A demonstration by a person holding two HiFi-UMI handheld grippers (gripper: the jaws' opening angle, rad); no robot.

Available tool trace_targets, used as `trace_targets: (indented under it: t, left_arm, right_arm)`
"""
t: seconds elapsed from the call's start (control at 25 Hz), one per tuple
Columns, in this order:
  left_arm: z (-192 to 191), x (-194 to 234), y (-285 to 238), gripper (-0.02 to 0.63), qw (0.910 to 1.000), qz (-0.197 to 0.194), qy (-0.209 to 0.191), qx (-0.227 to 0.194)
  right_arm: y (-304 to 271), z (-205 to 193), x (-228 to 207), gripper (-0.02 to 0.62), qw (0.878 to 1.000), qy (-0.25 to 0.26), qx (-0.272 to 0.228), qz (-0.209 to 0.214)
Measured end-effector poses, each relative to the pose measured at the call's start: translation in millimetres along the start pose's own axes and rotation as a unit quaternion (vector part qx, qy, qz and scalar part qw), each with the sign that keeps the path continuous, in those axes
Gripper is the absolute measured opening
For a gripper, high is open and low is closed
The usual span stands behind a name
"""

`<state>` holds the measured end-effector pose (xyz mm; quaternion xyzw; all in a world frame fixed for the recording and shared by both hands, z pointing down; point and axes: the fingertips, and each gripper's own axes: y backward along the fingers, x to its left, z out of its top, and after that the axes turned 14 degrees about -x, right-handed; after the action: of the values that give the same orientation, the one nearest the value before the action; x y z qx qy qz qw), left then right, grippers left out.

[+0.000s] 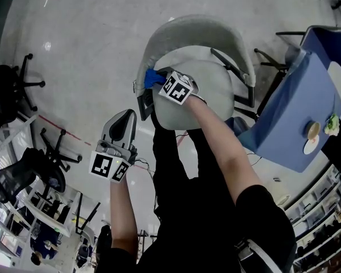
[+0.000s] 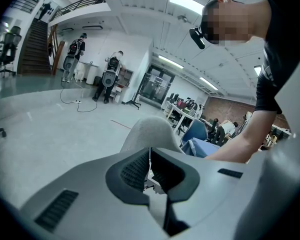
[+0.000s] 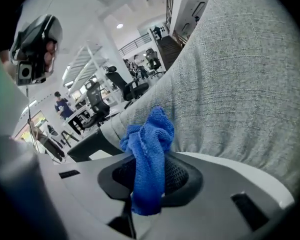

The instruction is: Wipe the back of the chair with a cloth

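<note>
While my right gripper (image 3: 149,181) clamps the blue cloth (image 3: 149,144) between its jaws, the cloth's bunched tip lies against the back of the grey chair (image 3: 240,84), upper centre in the head view. My left gripper (image 2: 150,166) hangs at lower left, jaws together on nothing, apart from the chair.
</note>
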<state>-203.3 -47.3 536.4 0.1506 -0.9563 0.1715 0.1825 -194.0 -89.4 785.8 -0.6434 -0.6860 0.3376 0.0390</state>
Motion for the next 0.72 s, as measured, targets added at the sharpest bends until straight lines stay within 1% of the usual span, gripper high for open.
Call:
trace_targets:
  t: [0.12, 0.28, 0.4, 0.56, 0.64, 0.72]
  left_arm:
    - [-1, -3, -3, 0.031, 1.0, -0.005, -0.006, 0.005]
    - [4, -2, -4, 0.031, 0.9997, -0.011, -0.019, 0.009]
    - [5, 0, -4, 0.031, 0.9997, -0.013, -0.019, 0.007]
    - [1, -2, -7, 0.031, 0.9997, -0.015, -0.017, 0.009]
    - [-1, -3, -9, 0.031, 0.9997, -0.017, -0.016, 0.011]
    - [-4, -4, -9, 0.031, 0.9996, -0.018, -0.017, 0.014]
  right_arm:
    - [-3, -2, -8, 0.112, 0.999, -0.032, -0.01, -0.013]
    - [-4, -2, -29, 0.109, 0.995, -0.075, -0.032, -0.055]
    - [-4, 0, -35, 0.107, 0.992, -0.096, -0.042, -0.075]
    - [3, 0, -56, 0.107, 0.982, -0.141, -0.065, -0.111]
    - [6, 2, -67, 0.107, 0.978, -0.151, -0.07, -0.123]
    - [9, 1, -73, 0.107, 0.978, -0.146, -0.068, -0.129]
